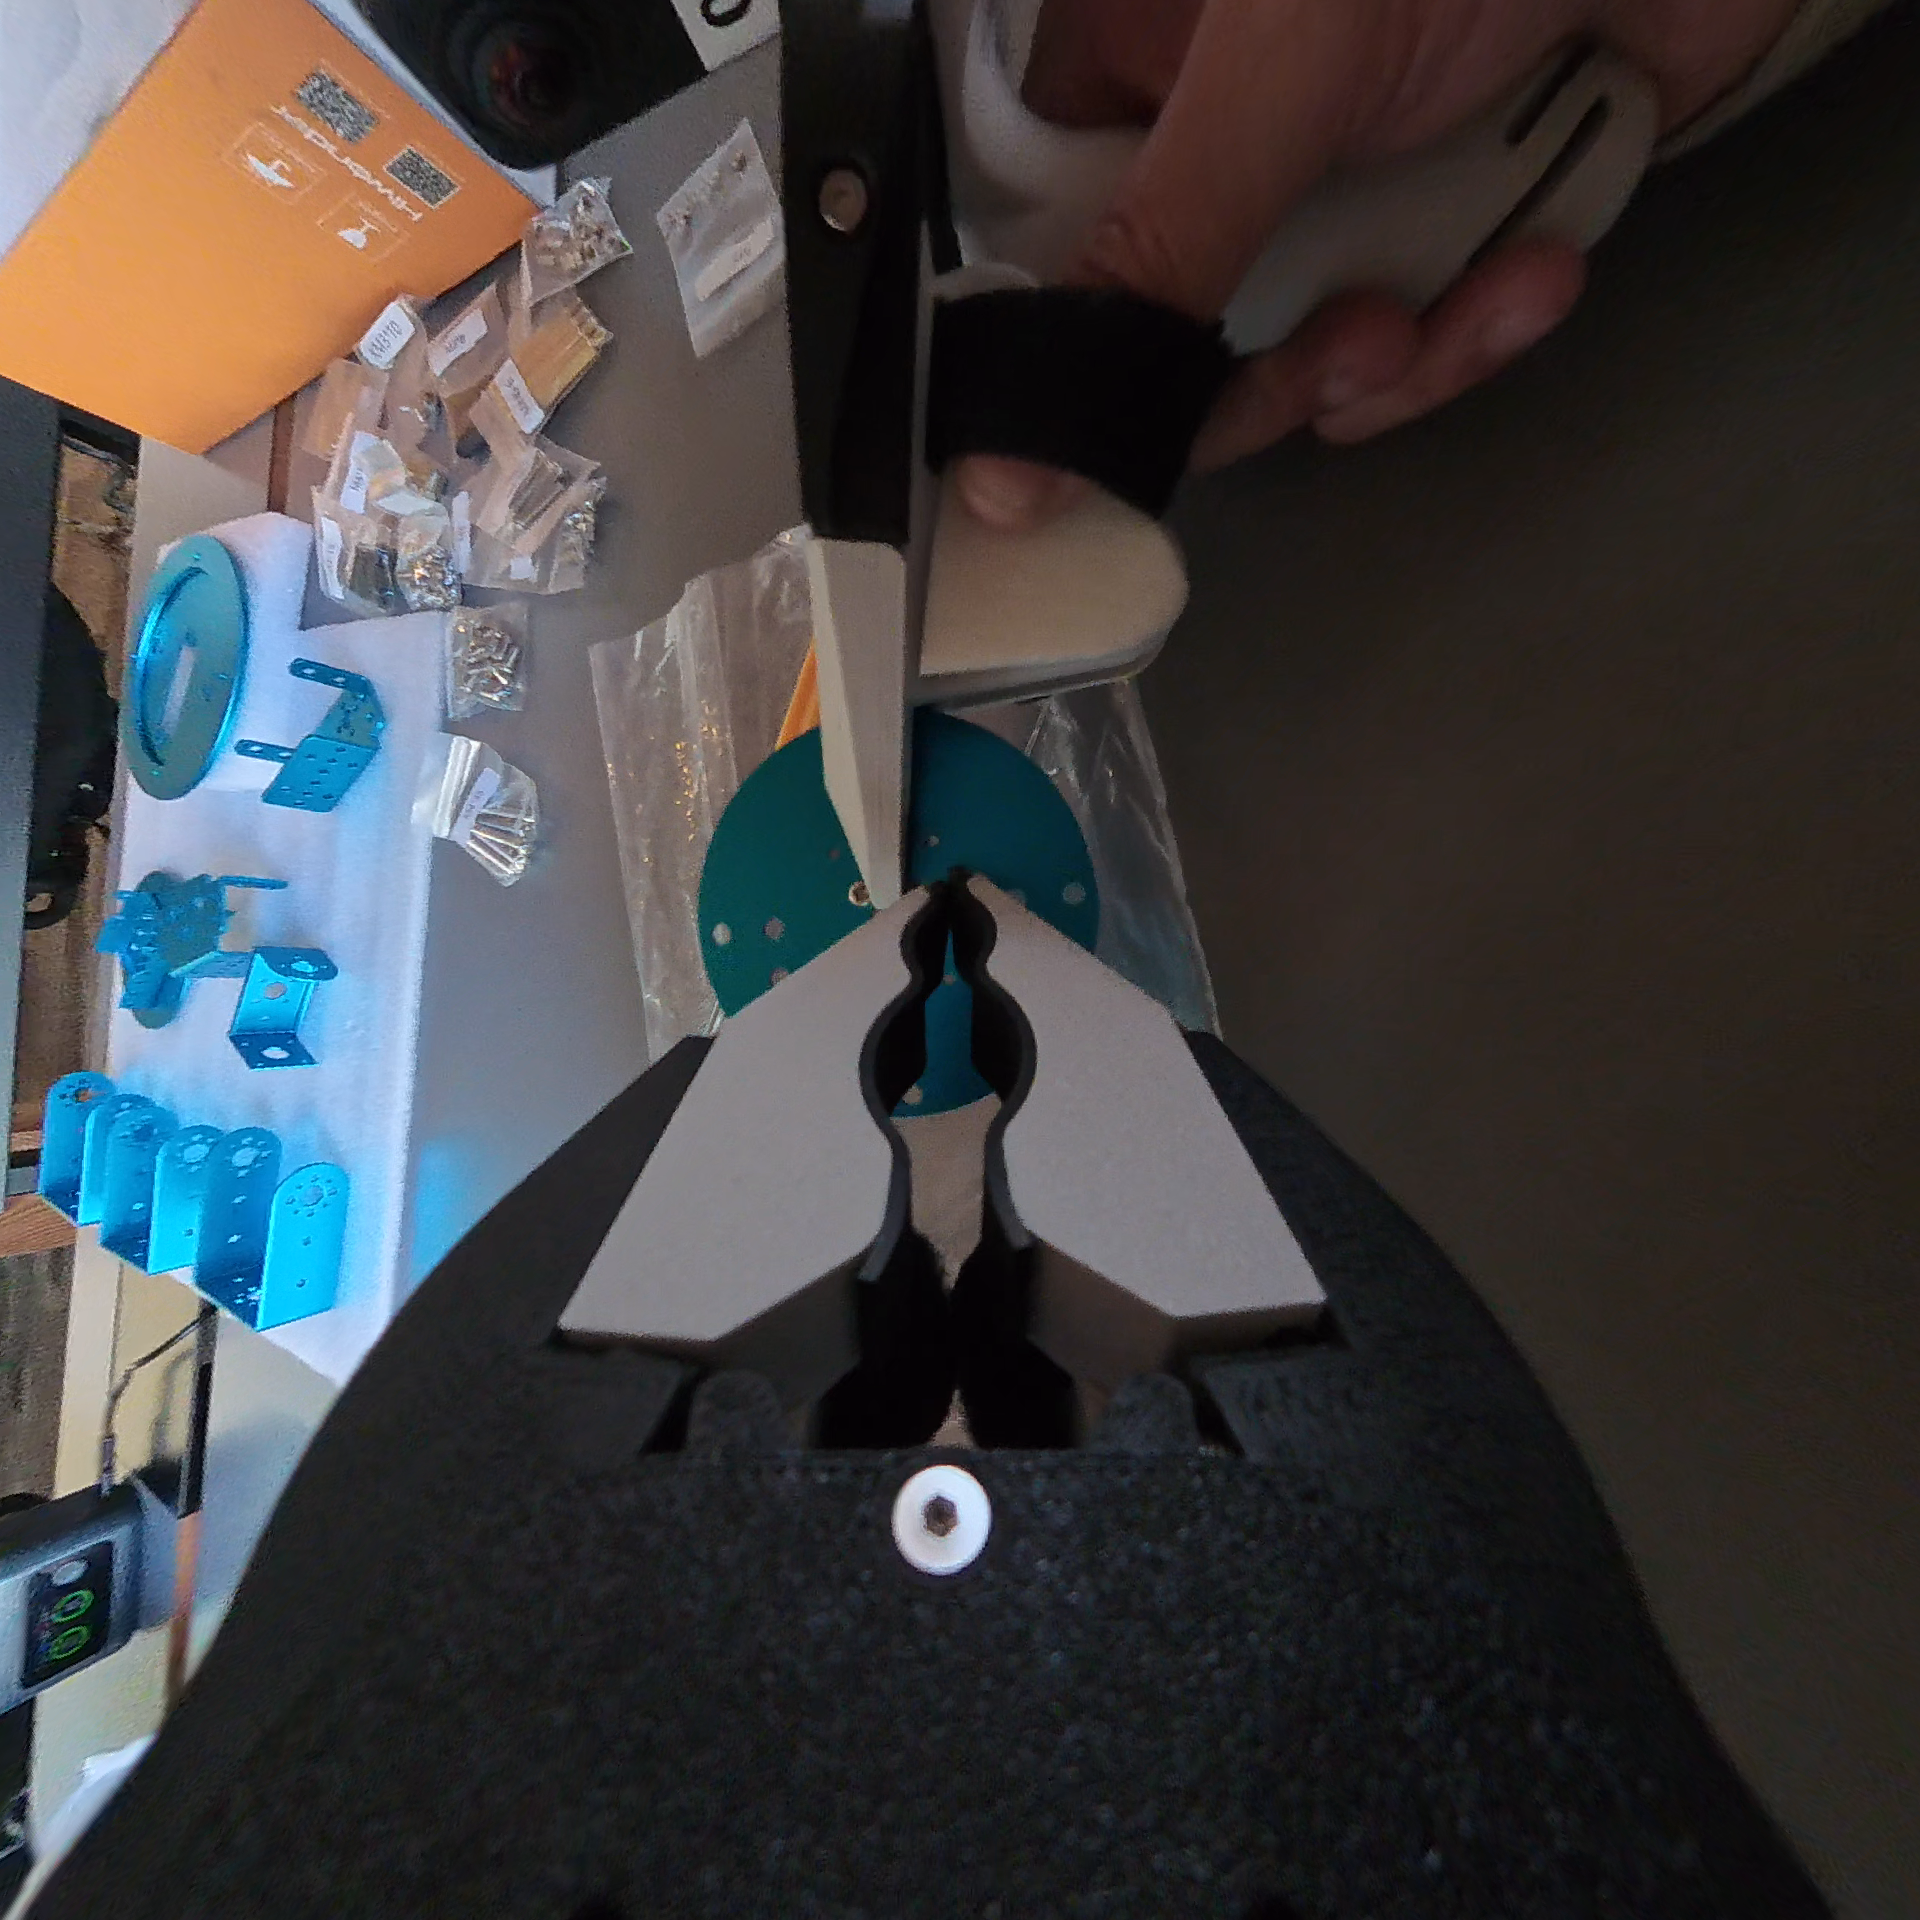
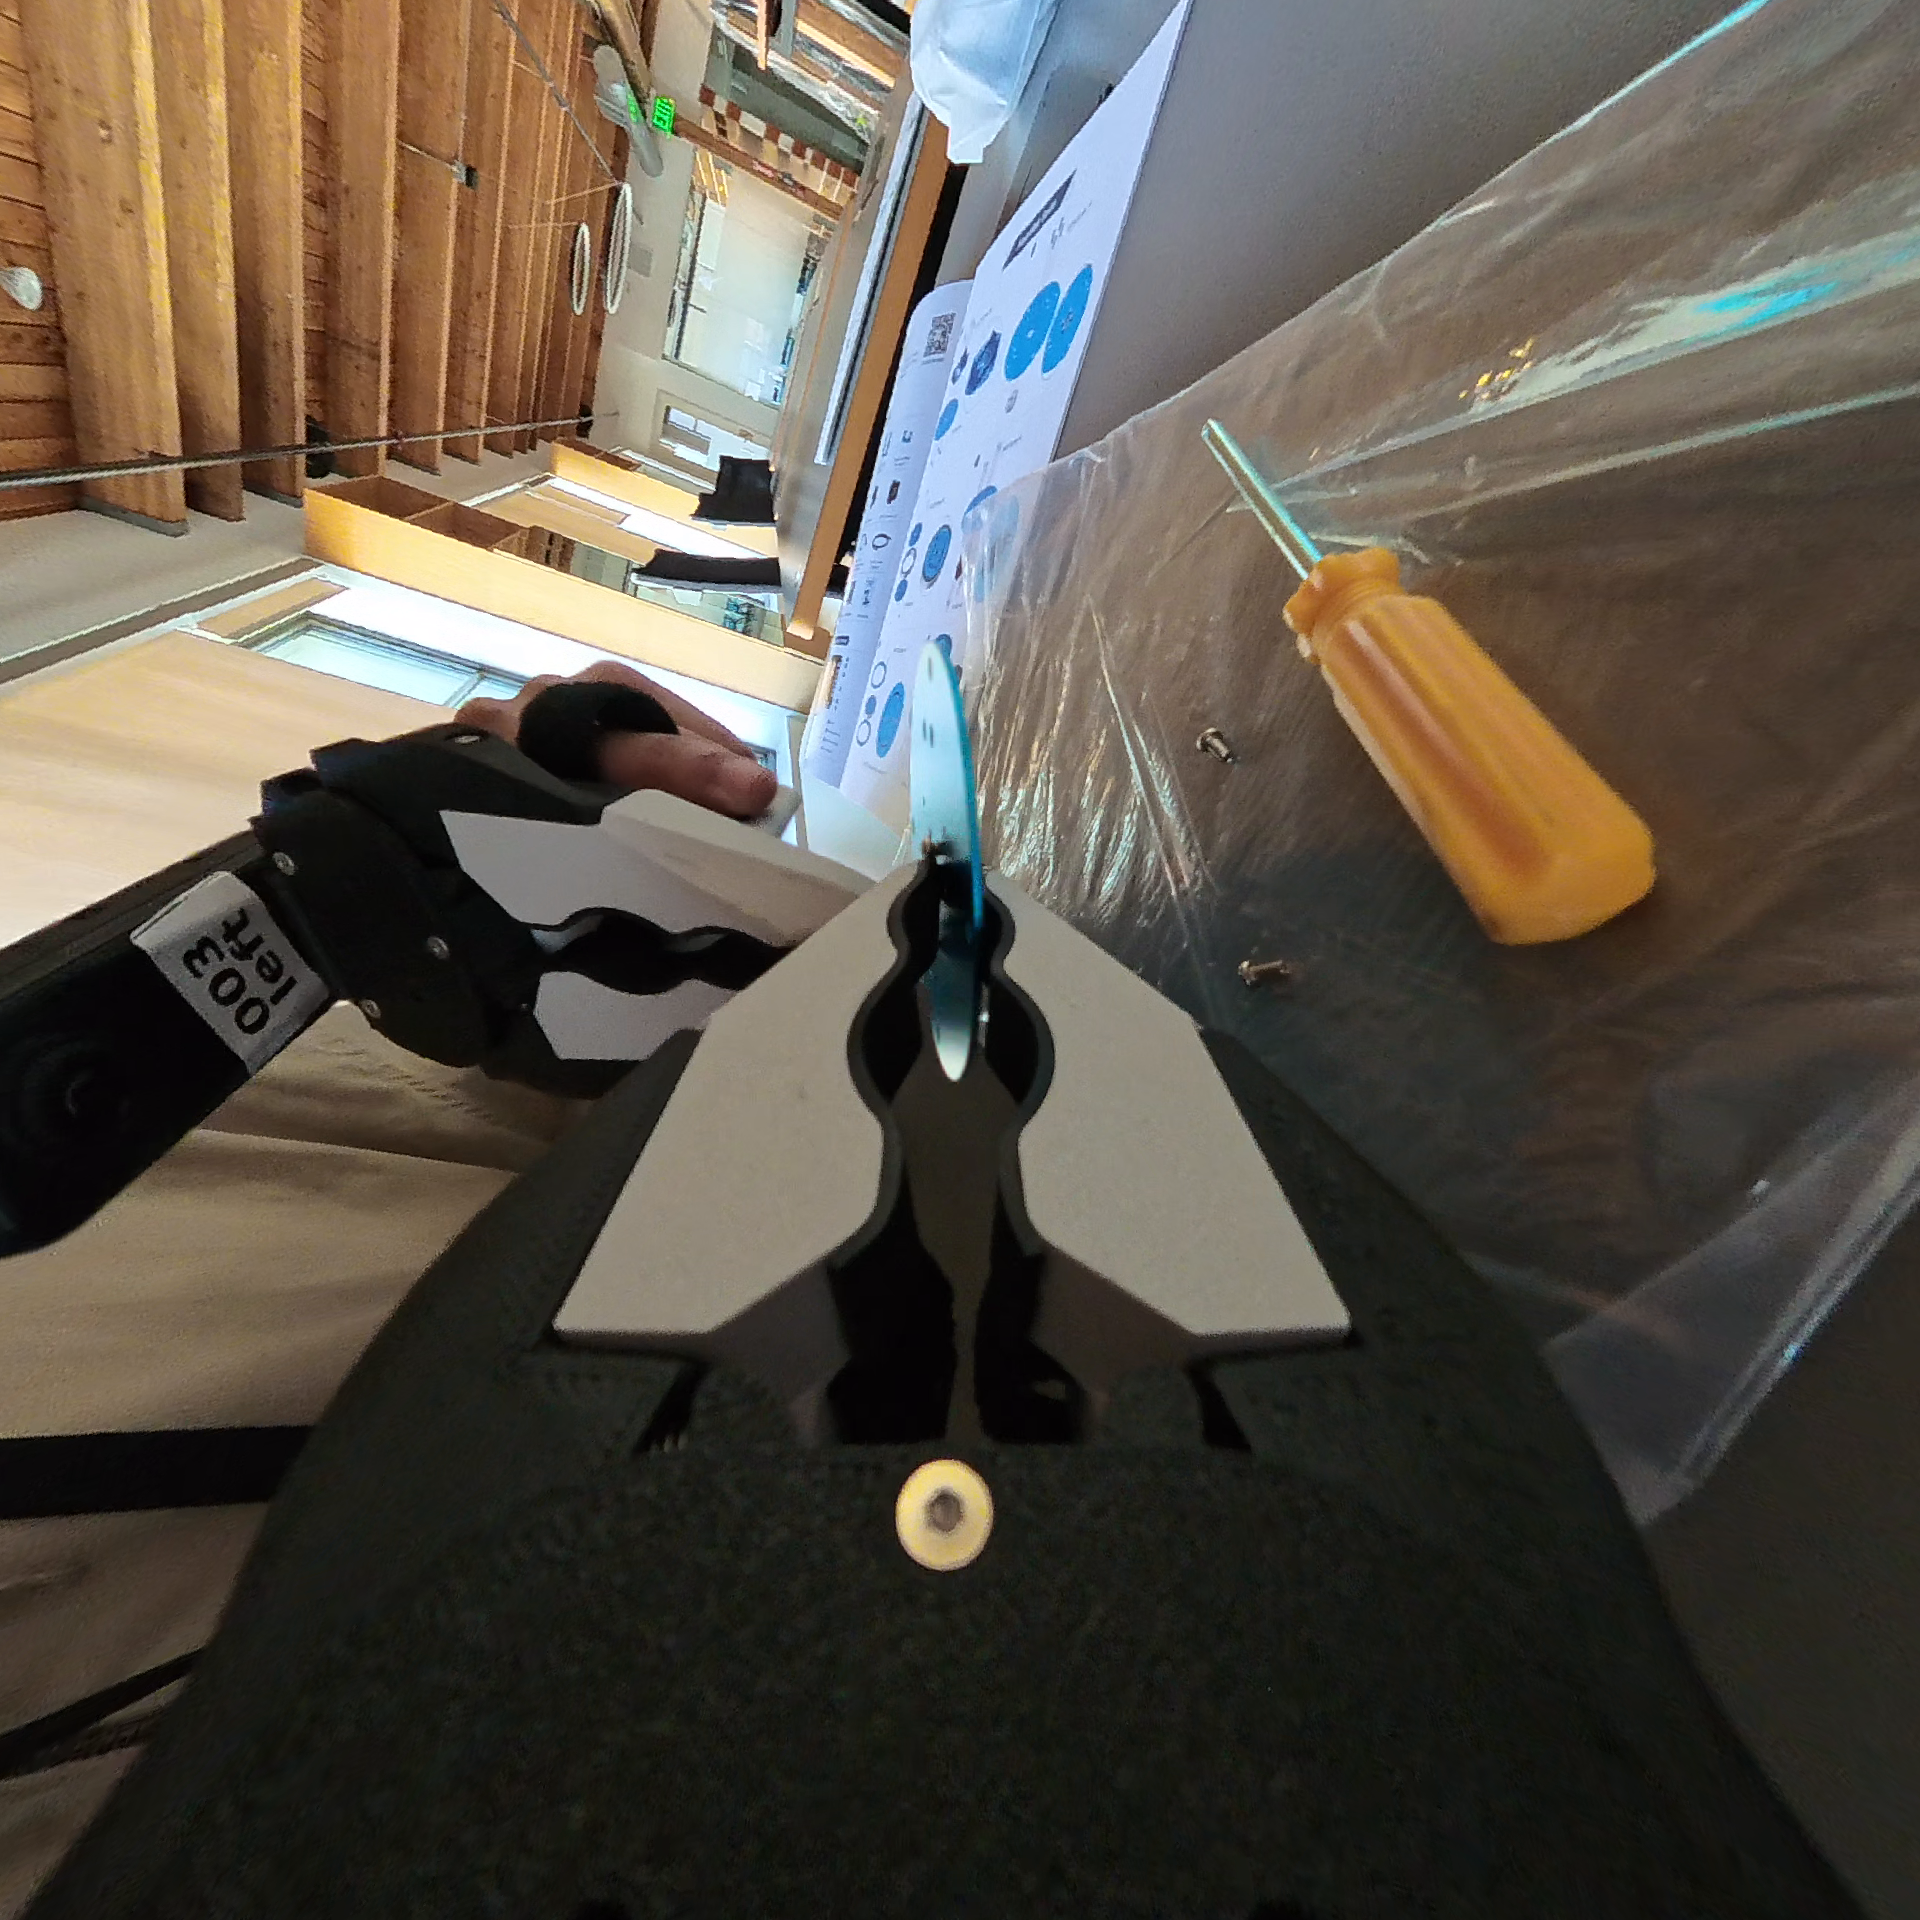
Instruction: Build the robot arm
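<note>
Right gripper (image 2: 948, 883) pinched on the edge of the teal perforated disc (image 2: 948, 769), fingertips nearly meeting, disc held edge-on and upright just off the clear plastic bag (image 2: 1299, 831). Left gripper (image 1: 954, 885) closed tip to tip in front of that same disc (image 1: 790, 883); whether it grips the disc or only sits before it, cannot tell. Beyond the disc, on the bag: yellow-handled screwdriver (image 2: 1455, 758), two small screws (image 2: 1214, 744) near its handle. Behind the disc: instruction sheet (image 2: 997, 436). Well left of the disc: blue metal brackets (image 1: 208, 1205), blue ring (image 1: 187, 665), packets of fasteners (image 1: 468, 447), orange box (image 1: 229, 218).
</note>
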Demonstrator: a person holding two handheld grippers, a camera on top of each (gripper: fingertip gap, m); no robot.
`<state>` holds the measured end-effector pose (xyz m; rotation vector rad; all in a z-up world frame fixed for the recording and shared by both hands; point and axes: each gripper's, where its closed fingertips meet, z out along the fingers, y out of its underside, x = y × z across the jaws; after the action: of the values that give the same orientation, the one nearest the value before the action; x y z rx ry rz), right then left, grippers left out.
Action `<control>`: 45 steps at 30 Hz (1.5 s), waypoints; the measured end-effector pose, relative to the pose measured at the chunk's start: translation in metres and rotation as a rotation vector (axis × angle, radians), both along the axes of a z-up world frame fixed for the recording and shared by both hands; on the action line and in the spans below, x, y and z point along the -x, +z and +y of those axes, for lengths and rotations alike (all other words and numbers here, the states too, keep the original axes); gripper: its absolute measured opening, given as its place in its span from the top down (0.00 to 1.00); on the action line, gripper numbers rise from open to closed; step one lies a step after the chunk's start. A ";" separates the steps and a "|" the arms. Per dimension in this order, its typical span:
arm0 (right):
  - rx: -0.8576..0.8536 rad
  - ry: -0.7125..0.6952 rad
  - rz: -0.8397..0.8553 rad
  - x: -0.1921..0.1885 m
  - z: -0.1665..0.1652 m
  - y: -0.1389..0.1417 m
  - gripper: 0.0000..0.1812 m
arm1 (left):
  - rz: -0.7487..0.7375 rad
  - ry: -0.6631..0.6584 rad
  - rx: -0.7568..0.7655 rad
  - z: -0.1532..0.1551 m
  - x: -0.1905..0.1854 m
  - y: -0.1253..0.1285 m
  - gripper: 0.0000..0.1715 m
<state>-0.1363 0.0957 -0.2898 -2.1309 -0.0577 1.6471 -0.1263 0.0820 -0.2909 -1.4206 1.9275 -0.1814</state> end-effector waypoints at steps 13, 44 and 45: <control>0.014 -0.010 0.033 -0.003 0.002 0.003 0.98 | -0.089 0.053 0.119 0.001 0.005 0.002 1.00; 0.022 -0.011 0.034 -0.004 0.004 0.001 0.98 | -0.178 0.112 0.164 0.011 0.008 0.005 1.00; 0.022 -0.011 0.036 -0.004 0.004 0.002 0.98 | -0.185 0.112 0.161 0.012 0.008 0.006 1.00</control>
<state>-0.1327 0.0995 -0.2883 -2.1130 -0.0168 1.6860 -0.1346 0.0936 -0.2853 -1.5553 1.7093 -0.4087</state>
